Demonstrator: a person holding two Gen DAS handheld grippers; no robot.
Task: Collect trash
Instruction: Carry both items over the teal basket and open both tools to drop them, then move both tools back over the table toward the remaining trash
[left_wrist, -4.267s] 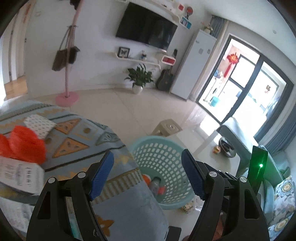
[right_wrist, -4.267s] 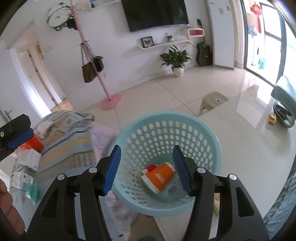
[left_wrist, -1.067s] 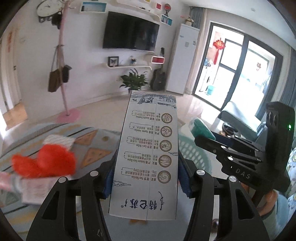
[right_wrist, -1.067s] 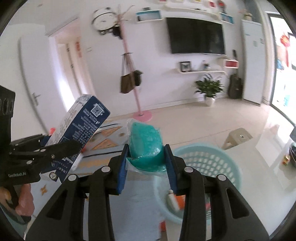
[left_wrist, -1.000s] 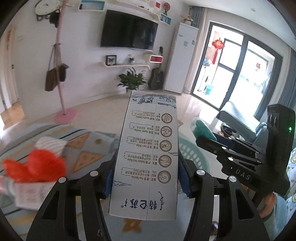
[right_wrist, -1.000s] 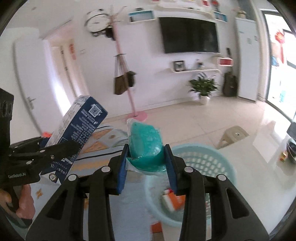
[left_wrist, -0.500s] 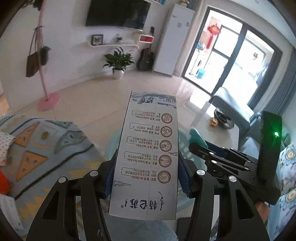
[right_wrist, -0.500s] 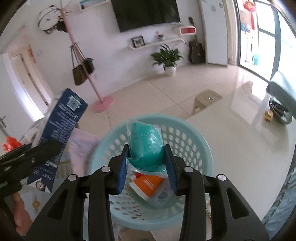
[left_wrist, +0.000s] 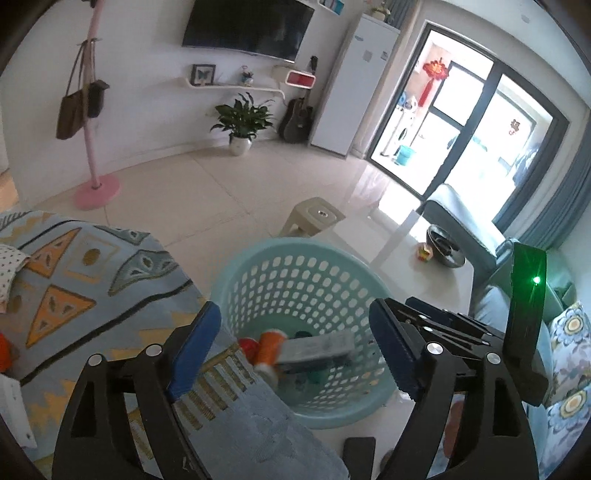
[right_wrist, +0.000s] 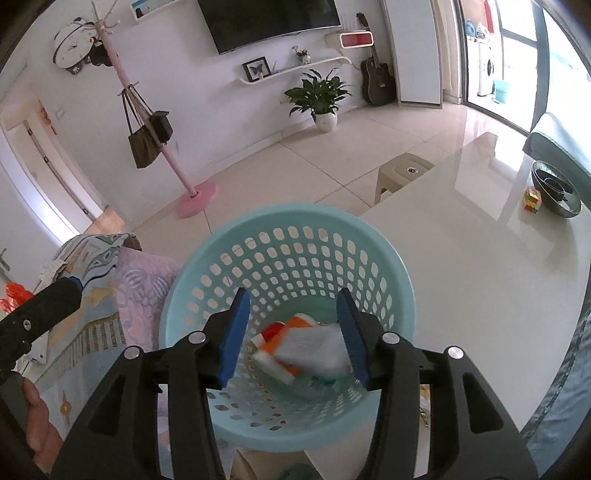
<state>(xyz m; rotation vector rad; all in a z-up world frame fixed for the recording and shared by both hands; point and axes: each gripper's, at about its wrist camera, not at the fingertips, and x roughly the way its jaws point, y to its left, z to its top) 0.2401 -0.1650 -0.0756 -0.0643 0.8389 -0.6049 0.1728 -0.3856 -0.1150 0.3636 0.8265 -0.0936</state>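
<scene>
A light blue perforated basket (left_wrist: 258, 258) (right_wrist: 280, 218) stands on the floor beside the sofa. Inside it lie a white carton (left_wrist: 316, 349) (right_wrist: 314, 349), an orange-and-white bottle (left_wrist: 267, 350) (right_wrist: 277, 341) and a bit of teal packet (left_wrist: 314, 374) (right_wrist: 325, 380). My left gripper (left_wrist: 293, 352) is open and empty above the basket's near rim. My right gripper (right_wrist: 293, 332) is open and empty directly above the basket. The right gripper's body shows at the right of the left wrist view (left_wrist: 461, 332). The left gripper's finger shows at the left of the right wrist view (right_wrist: 40, 310).
A patterned blue cover (left_wrist: 92, 280) lies on the sofa at left, with red trash (right_wrist: 14, 295) and a white box (left_wrist: 11, 413) on it. A glossy white table (right_wrist: 498, 280) at right holds a metal bowl (right_wrist: 556, 192) and a puzzle cube (right_wrist: 532, 199). A beige stool (left_wrist: 314, 218) stands behind the basket.
Both grippers have opened. The carton left my left gripper and the teal packet left my right gripper; both now lie in the basket.
</scene>
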